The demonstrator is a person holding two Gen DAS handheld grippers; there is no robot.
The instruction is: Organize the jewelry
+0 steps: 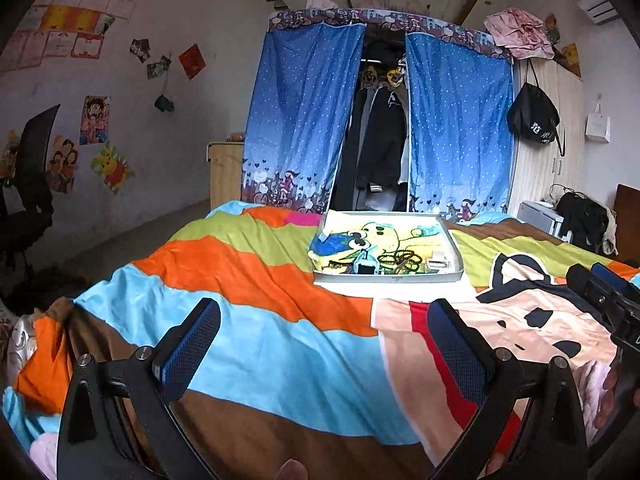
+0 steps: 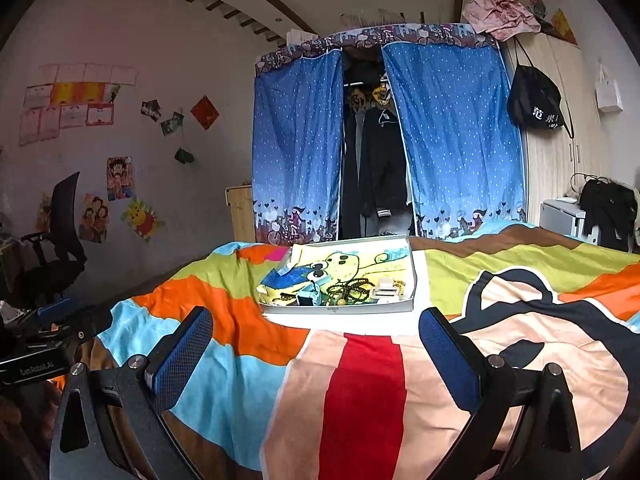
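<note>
- Plainly, from the left wrist view, we hold the left gripper (image 1: 324,350) with its jaws spread wide and nothing between them, low over the striped bedspread (image 1: 248,248) and well short of the tray (image 1: 390,278).
- We see the jewelry (image 1: 402,260), a tangle of bead strands, heaped at the near edge of that tray, beside a small white box (image 1: 438,260) and a dark object we cannot identify.
- We judge that the strands are knotted together, so pinching one could drag the whole clump, or the box, out over the low rim.
- At the right edge of this view the right gripper (image 1: 604,296) sits close by; if we reach for the same heap with both, the two could collide.
- From the right wrist view, the right gripper's jaws are also wide apart and empty, above the bedspread and apart from the tray.
- We note that the tray rests on soft, rumpled bedding, so a downward press on its near edge could tip it and spill the beads.
- We cannot tell single pieces apart at this range, so we risk a misjudged grasp.
</note>
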